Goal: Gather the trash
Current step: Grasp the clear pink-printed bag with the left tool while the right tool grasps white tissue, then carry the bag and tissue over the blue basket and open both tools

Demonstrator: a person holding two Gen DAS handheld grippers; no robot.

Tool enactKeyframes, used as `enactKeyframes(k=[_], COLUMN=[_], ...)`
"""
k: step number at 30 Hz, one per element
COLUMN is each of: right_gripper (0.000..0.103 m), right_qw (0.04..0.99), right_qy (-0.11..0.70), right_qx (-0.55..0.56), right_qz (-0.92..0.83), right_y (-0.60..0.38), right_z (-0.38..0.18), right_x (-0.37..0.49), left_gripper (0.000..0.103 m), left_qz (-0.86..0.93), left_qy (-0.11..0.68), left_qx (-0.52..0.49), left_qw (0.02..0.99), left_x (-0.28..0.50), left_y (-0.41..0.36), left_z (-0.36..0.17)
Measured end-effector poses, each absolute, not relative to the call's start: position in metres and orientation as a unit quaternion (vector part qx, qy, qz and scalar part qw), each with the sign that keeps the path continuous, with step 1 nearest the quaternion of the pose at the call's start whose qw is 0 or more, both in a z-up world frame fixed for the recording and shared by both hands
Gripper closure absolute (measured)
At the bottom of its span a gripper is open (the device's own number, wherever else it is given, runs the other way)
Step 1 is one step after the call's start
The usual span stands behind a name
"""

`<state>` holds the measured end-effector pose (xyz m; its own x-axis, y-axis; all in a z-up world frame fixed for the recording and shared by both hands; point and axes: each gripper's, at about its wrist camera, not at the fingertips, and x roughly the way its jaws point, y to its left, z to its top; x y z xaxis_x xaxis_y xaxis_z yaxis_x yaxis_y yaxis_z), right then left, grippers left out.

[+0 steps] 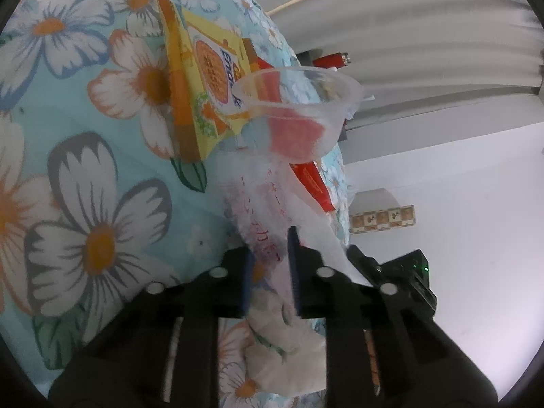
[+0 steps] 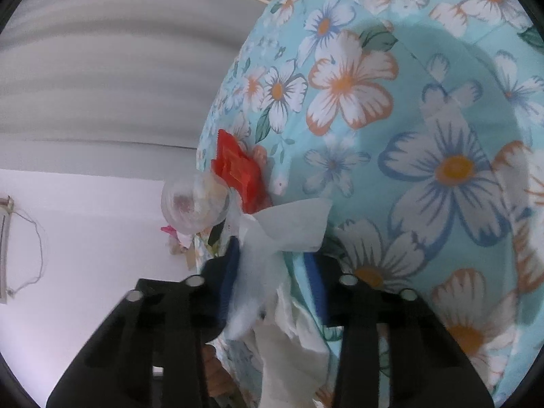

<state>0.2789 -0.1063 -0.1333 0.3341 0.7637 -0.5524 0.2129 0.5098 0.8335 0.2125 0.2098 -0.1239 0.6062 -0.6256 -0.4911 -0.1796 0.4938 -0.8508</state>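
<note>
My left gripper (image 1: 270, 255) is shut on a thin white wrapper with red print (image 1: 261, 204) lying on the flowered tablecloth (image 1: 85, 136). Just beyond it a clear plastic cup (image 1: 299, 108) lies tipped over a red wrapper (image 1: 312, 183), with a yellow biscuit wrapper (image 1: 207, 78) beside them. Crumpled white tissue (image 1: 285, 350) sits under the fingers. In the right wrist view my right gripper (image 2: 272, 251) is shut on a white tissue (image 2: 289, 224) at the table's edge. The clear cup (image 2: 193, 204) and the red wrapper (image 2: 238, 170) lie just past it.
The cloth-covered table (image 2: 425, 102) ends close to both grippers, with pale floor (image 2: 85, 238) beyond. A red lighter (image 1: 335, 58) lies at the far edge. A black device with a green light (image 1: 413, 272) is right of the left fingers. Small scraps (image 2: 176, 234) hang at the edge.
</note>
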Motion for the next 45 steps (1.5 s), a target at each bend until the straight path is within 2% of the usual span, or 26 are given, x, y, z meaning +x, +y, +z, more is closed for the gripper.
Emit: enactKeyframes(k=[1,5,13,22,34,45], right_gripper=[0.091,0.097,0.098,0.098,0.098,0.098], right_qw=[0.681,0.682,0.698,0.714,0.745,0.759], right_qy=[0.536,0.519,0.481,0.444,0.370,0.331], right_qx=[0.455,0.469,0.480,0.486,0.495,0.507], right_qz=[0.205,0.214,0.226,0.238,0.252,0.239], right_y=[-0.107,-0.114,-0.138,-0.166,-0.206,-0.227], right_z=[-0.133,-0.132,-0.106,-0.075,-0.023,-0.008], right_x=[0.279,0.275,0.253,0.214,0.167,0.125], left_gripper=[0.092,0.097,0.103,0.103,0.103,0.103], left_qz=[-0.153,-0.167,-0.195,-0.219,-0.230,-0.274], left_qy=[0.416,0.402,0.380,0.349,0.276,0.272], left_qx=[-0.484,-0.488,-0.487,-0.483,-0.401,-0.323], left_qw=[0.755,0.756,0.762,0.773,0.843,0.864], left_x=[0.211,0.204,0.175,0.134,0.107,0.109], left_y=[0.209,0.209,0.209,0.205,0.193,0.147], left_z=[-0.124,-0.122,-0.105,-0.080,-0.010,0.026])
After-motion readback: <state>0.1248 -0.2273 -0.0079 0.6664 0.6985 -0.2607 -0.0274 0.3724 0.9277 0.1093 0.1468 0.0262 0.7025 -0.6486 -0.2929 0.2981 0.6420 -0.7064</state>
